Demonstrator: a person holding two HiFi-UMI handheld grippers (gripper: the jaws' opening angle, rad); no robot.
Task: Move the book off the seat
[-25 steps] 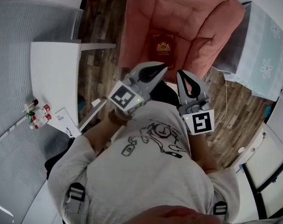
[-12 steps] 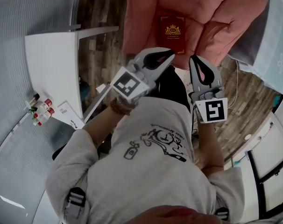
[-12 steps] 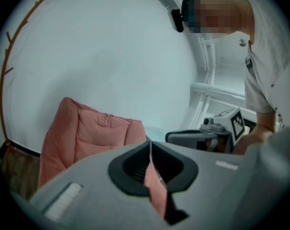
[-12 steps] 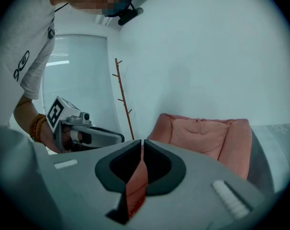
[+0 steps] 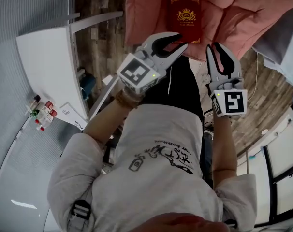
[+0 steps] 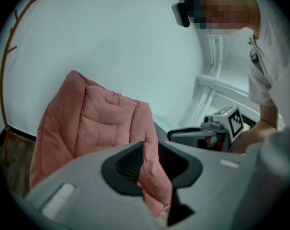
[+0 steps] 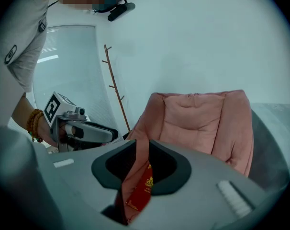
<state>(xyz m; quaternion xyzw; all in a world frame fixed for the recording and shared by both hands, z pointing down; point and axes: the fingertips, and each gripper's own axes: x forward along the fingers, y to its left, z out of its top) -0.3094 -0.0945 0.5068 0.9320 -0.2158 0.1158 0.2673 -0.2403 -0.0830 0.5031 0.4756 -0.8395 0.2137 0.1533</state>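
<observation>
Head view: you've dropped left gripper (image 5: 178,41) & right gripper (image 5: 214,46) toward the pink seat (image 5: 144,13), jaws just cracked open, nothing btwn them. The book (image 5: 186,17) lies on it, just ahead; grab looks near.

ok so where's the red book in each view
Head view: the red book is at top centre, lying on the pink padded chair.
Left gripper view: not in it; only the chair shows between the jaws.
Right gripper view: low centre, in the gap between the jaws.
Shared landmark: the pink padded chair, in all three.
</observation>
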